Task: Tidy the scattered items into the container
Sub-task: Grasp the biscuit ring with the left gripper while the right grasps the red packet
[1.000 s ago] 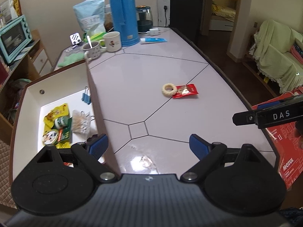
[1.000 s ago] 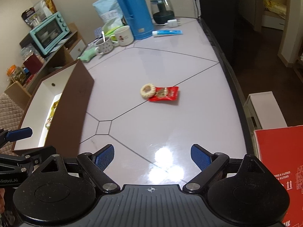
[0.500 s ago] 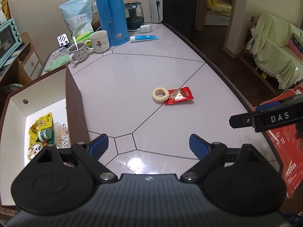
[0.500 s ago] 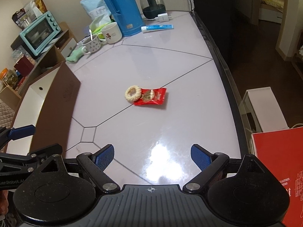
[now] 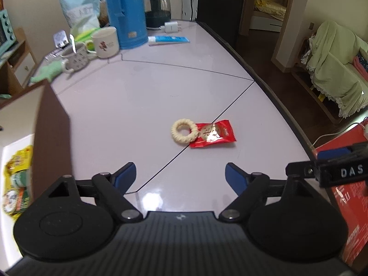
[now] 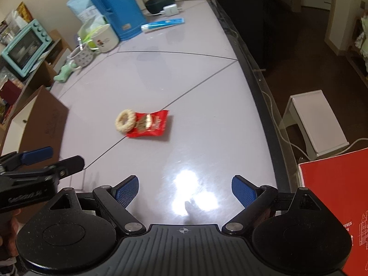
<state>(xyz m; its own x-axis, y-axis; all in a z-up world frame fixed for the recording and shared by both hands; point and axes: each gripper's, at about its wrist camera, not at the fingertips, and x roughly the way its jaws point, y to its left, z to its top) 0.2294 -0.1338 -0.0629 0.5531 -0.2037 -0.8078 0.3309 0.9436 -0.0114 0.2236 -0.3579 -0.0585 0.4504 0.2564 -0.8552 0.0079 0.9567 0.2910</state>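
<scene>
A cream braided ring (image 5: 184, 130) (image 6: 124, 121) lies on the pale table, its edge resting on a red snack packet (image 5: 214, 134) (image 6: 150, 124). At the left stands the brown box (image 5: 51, 124) (image 6: 41, 124) with a white inside and several packets (image 5: 17, 179) in it. My left gripper (image 5: 179, 176) hovers short of the ring, its jaws closing with nothing between them. My right gripper (image 6: 185, 189) is open and empty over the near table, the packet ahead and to its left. Each gripper shows at the edge of the other's view.
At the far end stand a blue thermos (image 5: 124, 11), two mugs (image 5: 105, 42), a toothpaste tube (image 5: 169, 39), a kettle (image 5: 157, 9) and a charger (image 5: 171, 26). A red carton (image 6: 338, 207) sits off the table's right edge beside a white stool (image 6: 315, 122).
Both grippers have moved forward and lower toward the ring and packet, which look larger now. The left jaws have narrowed slightly. The box has slid toward the left edge of both views.
</scene>
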